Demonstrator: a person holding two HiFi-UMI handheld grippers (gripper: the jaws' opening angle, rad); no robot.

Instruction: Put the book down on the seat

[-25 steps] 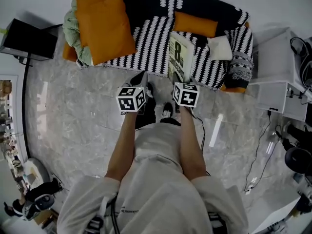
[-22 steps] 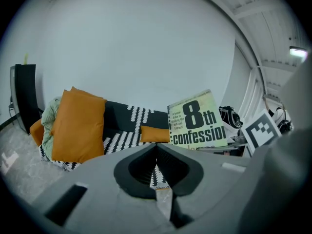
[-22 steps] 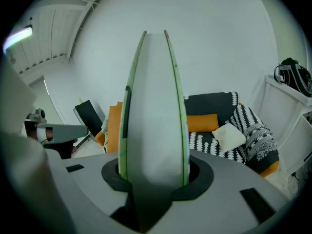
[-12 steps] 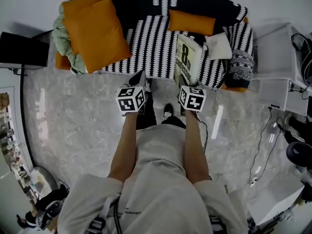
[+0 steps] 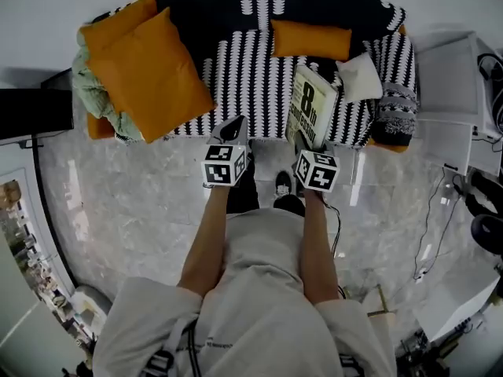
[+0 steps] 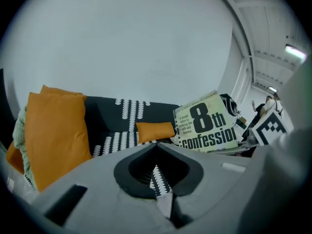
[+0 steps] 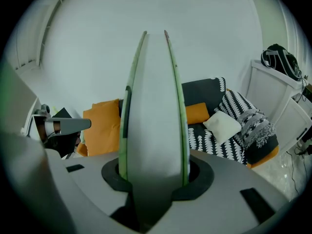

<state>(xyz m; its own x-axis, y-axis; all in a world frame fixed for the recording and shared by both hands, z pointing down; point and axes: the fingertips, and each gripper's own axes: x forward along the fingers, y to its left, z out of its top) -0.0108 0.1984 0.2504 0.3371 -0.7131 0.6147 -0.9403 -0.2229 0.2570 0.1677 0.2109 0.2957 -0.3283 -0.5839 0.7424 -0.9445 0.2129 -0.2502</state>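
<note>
The book (image 5: pixel 312 114), pale green with "8th confession" in black on its cover, hangs tilted over the front of the striped sofa seat (image 5: pixel 251 77). My right gripper (image 5: pixel 303 140) is shut on its lower end. In the right gripper view the book (image 7: pixel 153 96) stands edge-on between the jaws of my right gripper (image 7: pixel 156 175). My left gripper (image 5: pixel 234 126) floats just left of it, at the seat's front edge, shut and holding nothing. The left gripper view shows the book (image 6: pixel 209 123) at the right, past my left gripper (image 6: pixel 158 155).
A big orange cushion (image 5: pixel 149 69) and a green blanket (image 5: pixel 85 77) fill the sofa's left end. A small orange cushion (image 5: pixel 310 38), a white cushion (image 5: pixel 359 75) and a patterned throw (image 5: pixel 397 104) lie at the right end. A white cabinet (image 5: pixel 452 85) stands to the right, with cables (image 5: pixel 432 234) on the marble floor.
Both grippers have drifted a little to the right. The book, still gripped, now tilts more to the right over the seat's front edge.
</note>
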